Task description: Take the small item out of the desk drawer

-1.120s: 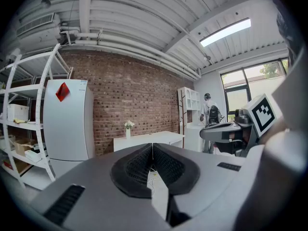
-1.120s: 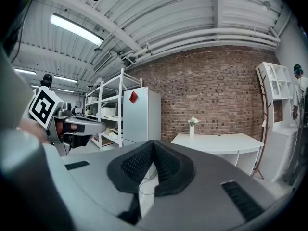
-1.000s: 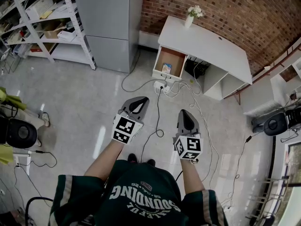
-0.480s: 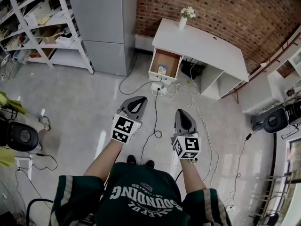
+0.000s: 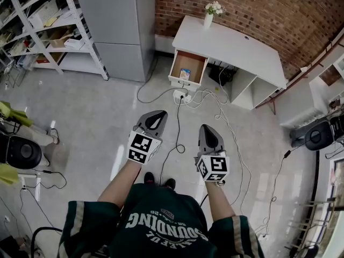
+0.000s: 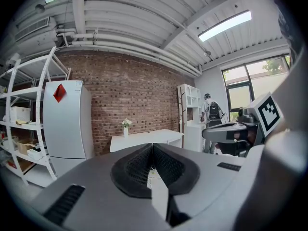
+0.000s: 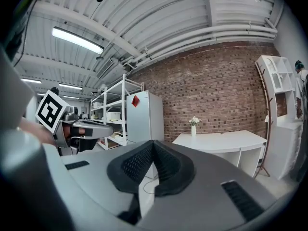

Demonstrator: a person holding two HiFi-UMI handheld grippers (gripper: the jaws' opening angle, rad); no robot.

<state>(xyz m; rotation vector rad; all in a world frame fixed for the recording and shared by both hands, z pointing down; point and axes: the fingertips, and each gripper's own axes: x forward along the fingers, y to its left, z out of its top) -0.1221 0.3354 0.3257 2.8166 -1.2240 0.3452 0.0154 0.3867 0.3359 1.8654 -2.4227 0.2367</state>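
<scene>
A white desk (image 5: 236, 44) stands against the brick wall, its wooden drawer (image 5: 188, 69) pulled out toward me. Inside the drawer lies a small blue-and-yellow item (image 5: 185, 74). My left gripper (image 5: 156, 116) and right gripper (image 5: 208, 131) hang side by side over the floor, well short of the desk, both shut and empty. The left gripper view shows its jaws (image 6: 153, 148) met at the tips, with the desk (image 6: 144, 139) far ahead. The right gripper view shows the same for its jaws (image 7: 154, 146), the desk (image 7: 221, 139) beyond them.
White cables and a power strip (image 5: 180, 97) trail across the floor before the drawer. A grey fridge (image 5: 126, 20) and white metal shelving (image 5: 48, 26) stand left of the desk. A vase of flowers (image 5: 209, 14) sits on the desktop. Stools (image 5: 21, 152) are at far left.
The desk and drawer have slid slightly up and left in the head view as the view shifted. Both grippers stay shut and hold their places.
</scene>
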